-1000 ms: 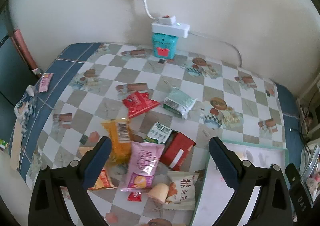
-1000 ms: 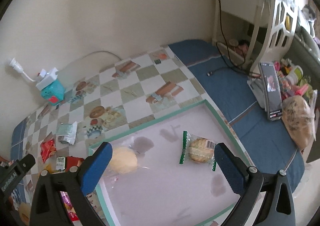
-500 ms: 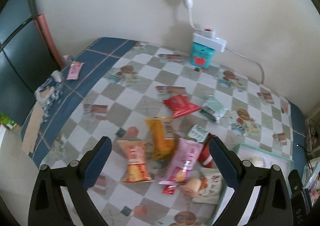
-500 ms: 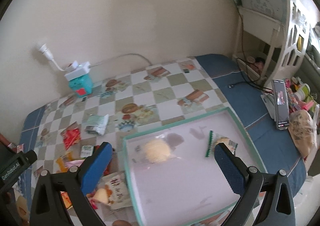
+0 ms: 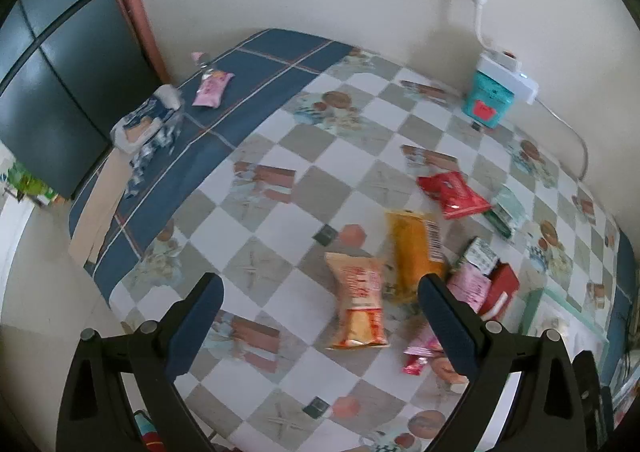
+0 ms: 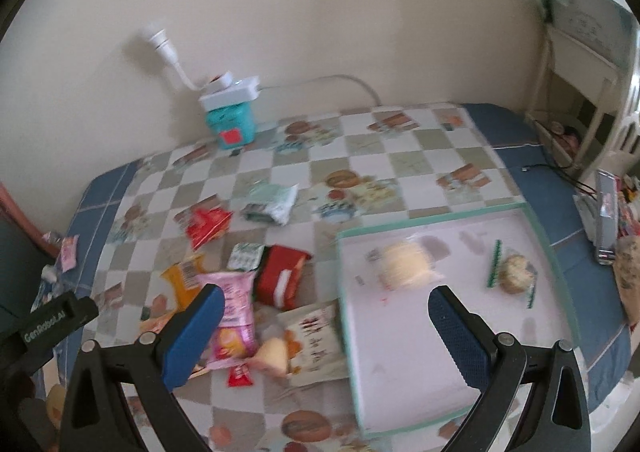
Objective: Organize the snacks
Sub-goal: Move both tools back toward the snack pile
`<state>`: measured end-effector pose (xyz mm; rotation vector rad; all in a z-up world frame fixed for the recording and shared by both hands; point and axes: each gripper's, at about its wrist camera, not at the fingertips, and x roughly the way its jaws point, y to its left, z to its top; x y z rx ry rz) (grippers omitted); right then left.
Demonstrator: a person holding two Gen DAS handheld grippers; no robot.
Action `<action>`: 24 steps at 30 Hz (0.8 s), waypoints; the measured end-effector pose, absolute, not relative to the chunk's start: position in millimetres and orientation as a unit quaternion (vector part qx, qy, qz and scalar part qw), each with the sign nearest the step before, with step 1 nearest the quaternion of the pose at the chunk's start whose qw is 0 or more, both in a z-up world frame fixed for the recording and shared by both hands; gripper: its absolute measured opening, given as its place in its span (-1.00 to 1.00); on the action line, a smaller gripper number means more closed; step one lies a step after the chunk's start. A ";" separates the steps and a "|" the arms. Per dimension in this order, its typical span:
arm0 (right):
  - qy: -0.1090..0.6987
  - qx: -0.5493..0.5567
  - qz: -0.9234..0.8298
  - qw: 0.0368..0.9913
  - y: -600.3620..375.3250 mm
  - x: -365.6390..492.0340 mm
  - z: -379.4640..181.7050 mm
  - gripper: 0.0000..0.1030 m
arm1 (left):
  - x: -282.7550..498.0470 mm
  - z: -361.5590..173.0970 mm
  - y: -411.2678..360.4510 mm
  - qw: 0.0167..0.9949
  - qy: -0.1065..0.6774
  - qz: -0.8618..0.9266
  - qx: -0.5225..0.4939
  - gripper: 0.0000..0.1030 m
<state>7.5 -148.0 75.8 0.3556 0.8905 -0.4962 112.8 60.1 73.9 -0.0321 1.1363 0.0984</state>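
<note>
A pile of snack packets lies on the checkered tablecloth: an orange-red packet [image 5: 358, 302], a yellow packet [image 5: 416, 252], a pink packet [image 6: 234, 316], a red packet [image 6: 208, 223], a red box [image 6: 282, 276] and a pale green packet [image 6: 270, 201]. A white tray [image 6: 540, 244] with a green rim holds a wrapped bun [image 6: 402, 266] and a wrapped cookie [image 6: 514, 268]. My left gripper [image 5: 320, 304] hangs open above the table, left of the pile. My right gripper [image 6: 324, 318] is open above the tray's left edge. Neither holds anything.
A teal box [image 6: 232, 123] with a white power strip stands by the back wall. A pink packet [image 5: 212, 89] and crumpled wrappers [image 5: 144, 127] lie on the blue cloth at the left. A phone [image 6: 606, 221] and a white shelf [image 6: 592, 63] are at the right.
Both views have swung left and pulled back. The left gripper now looks at the table's left side; the right gripper now shows the snack pile beside the tray. No snack has moved.
</note>
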 end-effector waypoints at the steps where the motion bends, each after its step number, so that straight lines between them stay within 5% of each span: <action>1: 0.427 0.167 -0.230 0.858 -142.0 10.4 74.0 1.00 | 113.7 73.4 65.6 0.841 0.539 0.050 -0.019 0.90; 24: 0.551 0.220 -0.195 0.781 -135.7 43.0 -19.7 1.00 | 145.1 -0.8 82.0 0.774 0.631 0.049 -0.010 0.90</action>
